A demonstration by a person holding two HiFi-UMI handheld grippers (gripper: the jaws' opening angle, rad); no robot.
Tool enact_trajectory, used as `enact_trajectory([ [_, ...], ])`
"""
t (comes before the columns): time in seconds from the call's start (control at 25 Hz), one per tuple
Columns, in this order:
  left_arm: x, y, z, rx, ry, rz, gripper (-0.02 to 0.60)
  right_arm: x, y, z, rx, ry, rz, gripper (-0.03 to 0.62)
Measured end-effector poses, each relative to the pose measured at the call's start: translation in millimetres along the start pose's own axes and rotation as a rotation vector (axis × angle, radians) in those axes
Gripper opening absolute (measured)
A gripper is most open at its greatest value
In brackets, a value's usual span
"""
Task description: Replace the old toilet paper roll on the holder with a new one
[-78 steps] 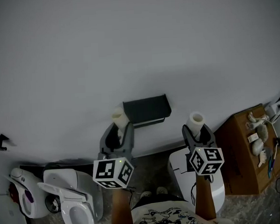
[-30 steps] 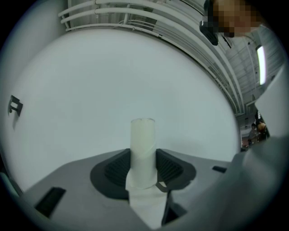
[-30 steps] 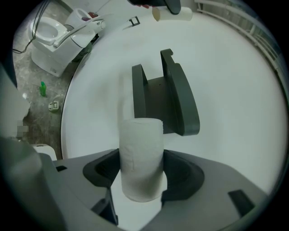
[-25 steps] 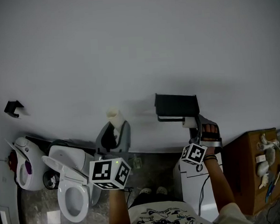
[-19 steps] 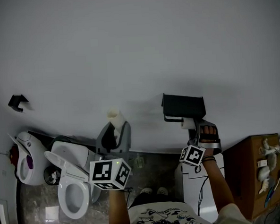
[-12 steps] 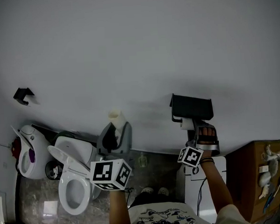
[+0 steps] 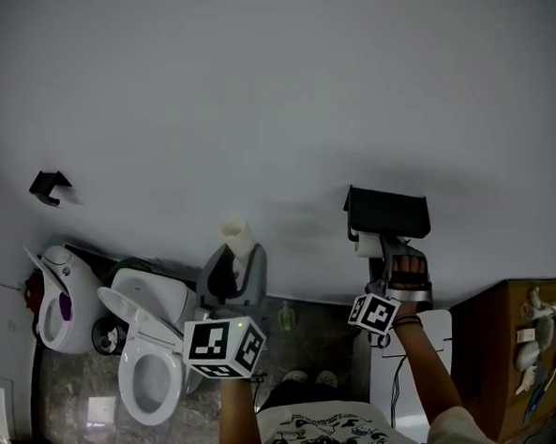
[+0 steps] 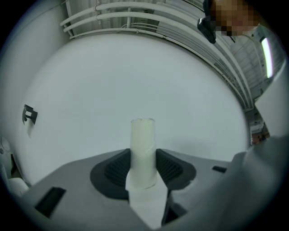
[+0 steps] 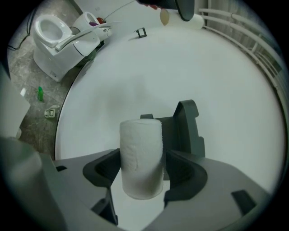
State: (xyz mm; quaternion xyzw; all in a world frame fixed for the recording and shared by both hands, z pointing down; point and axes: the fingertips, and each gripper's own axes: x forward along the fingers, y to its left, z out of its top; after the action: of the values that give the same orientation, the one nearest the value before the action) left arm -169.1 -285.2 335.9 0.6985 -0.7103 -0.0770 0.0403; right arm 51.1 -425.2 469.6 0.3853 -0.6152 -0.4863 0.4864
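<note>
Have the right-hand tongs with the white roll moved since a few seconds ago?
Yes. The right tongs have closed in on the black wall holder, now just beneath it.

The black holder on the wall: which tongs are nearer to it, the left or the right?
Right. The right tongs, shut on the new roll, are right at the holder. The left tongs, with the old tube, are well off to its left.
</note>
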Motion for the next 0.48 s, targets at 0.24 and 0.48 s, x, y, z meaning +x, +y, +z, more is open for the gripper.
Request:
enact_trajectory([
  [0.24,8,-11,-3,-0.001,0.002,-0.045,0.181,-24,-5,-1,0.089,-0.024,0.004,0.314],
  [0.48,22,-34,-8,0.003,0.012,-0.109,0.181,-53,-19,-11,0.342,-0.057,0.024,0.314],
])
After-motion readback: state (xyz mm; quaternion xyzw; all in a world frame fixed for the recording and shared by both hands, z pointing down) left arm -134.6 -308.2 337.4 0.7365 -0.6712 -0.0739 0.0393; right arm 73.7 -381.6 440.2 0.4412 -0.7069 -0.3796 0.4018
